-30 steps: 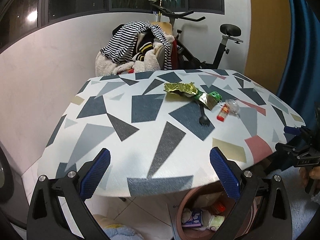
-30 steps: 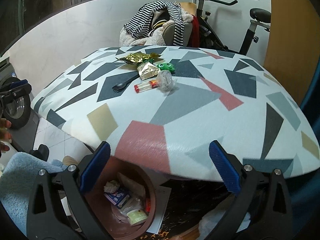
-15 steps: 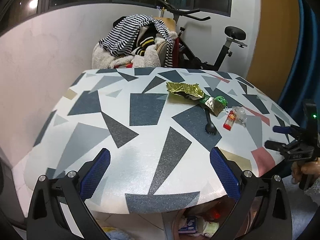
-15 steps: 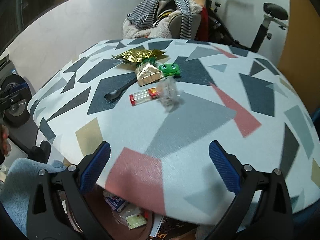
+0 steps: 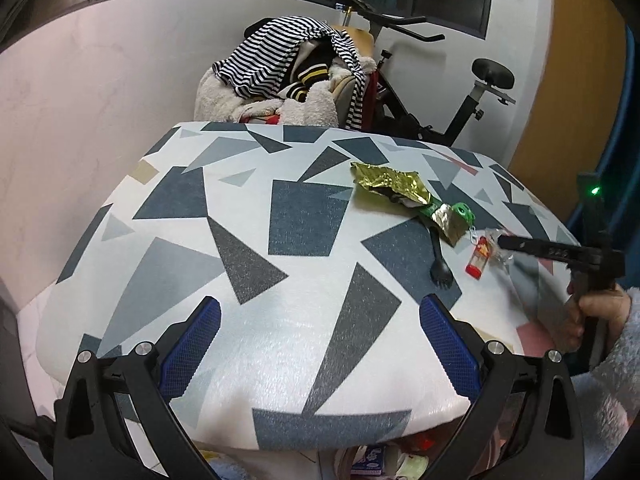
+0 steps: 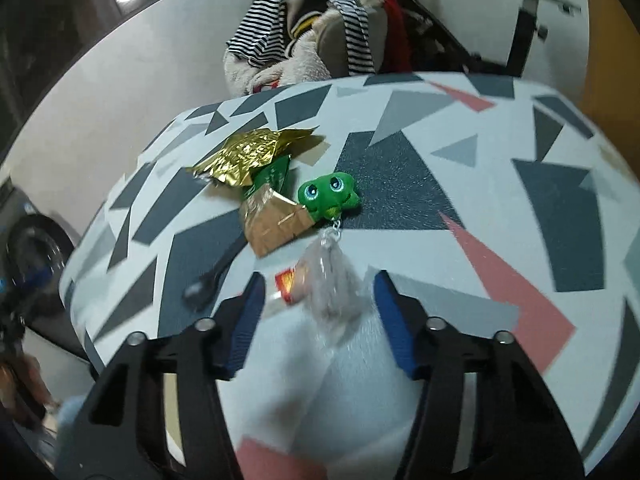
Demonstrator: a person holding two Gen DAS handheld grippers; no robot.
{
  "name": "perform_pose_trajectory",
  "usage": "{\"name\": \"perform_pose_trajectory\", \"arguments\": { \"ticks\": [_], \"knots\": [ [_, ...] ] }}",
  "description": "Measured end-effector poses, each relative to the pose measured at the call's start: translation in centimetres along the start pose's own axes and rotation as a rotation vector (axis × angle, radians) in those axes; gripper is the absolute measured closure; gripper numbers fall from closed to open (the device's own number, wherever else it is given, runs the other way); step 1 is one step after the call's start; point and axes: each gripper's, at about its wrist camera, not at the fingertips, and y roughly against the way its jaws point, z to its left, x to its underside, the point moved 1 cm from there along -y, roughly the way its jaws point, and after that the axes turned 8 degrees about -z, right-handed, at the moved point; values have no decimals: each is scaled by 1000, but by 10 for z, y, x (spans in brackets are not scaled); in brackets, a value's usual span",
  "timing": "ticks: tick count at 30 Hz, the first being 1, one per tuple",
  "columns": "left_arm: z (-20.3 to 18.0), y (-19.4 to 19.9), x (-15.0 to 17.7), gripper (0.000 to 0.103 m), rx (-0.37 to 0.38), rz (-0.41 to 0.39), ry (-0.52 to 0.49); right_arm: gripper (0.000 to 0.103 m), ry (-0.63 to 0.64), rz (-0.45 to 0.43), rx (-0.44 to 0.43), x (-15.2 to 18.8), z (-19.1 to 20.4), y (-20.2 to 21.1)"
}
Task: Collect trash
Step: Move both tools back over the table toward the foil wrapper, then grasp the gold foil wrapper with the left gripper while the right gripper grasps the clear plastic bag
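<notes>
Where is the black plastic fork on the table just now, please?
The black fork lies on the table, right of centre in the left wrist view, its handle tucked under the foil wrapper, beside the red tube.

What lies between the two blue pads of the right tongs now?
In the right wrist view, a crumpled clear plastic wrapper lies between the open right tongs, with a small red-capped tube beside it on the patterned table.

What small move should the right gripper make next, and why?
Probably ease forward a little, then close. The right gripper is open, and the crumpled clear wrapper already lies between its blue fingers, with the small red-capped tube beside it. The wrapper does not look gripped yet. The left gripper hangs open at the near table edge, away from the trash.
</notes>
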Motion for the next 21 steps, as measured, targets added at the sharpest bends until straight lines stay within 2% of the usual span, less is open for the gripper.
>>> {"name": "perform_pose_trajectory", "arguments": {
  "ticks": [1,2,3,5,7,11,14,19,21],
  "knots": [
    [0,-2,-2,7,4,2,3,57,1,6,1,-1,0,-2],
    [-2,-6,-6,11,15,9,10,74,12,16,1,-3,3,-3],
    [-3,-8,-8,14,24,14,18,81,11,19,5,-5,3,-2],
    [-5,-18,-15,23,53,38,48,82,2,5,-11,-7,3,4],
    [-6,-32,-23,24,85,62,95,82,7,-17,-14,-8,2,10],
    [-5,-83,-39,30,195,146,326,82,33,-72,-5,-12,-2,27],
    [-7,-119,-48,35,232,183,450,82,70,-107,15,-15,-6,39],
    [-7,-177,-53,36,310,192,709,82,64,-129,21,-15,-23,50],
    [-7,-192,-53,40,315,194,763,82,54,-131,27,-15,-32,52]
  ]
}}
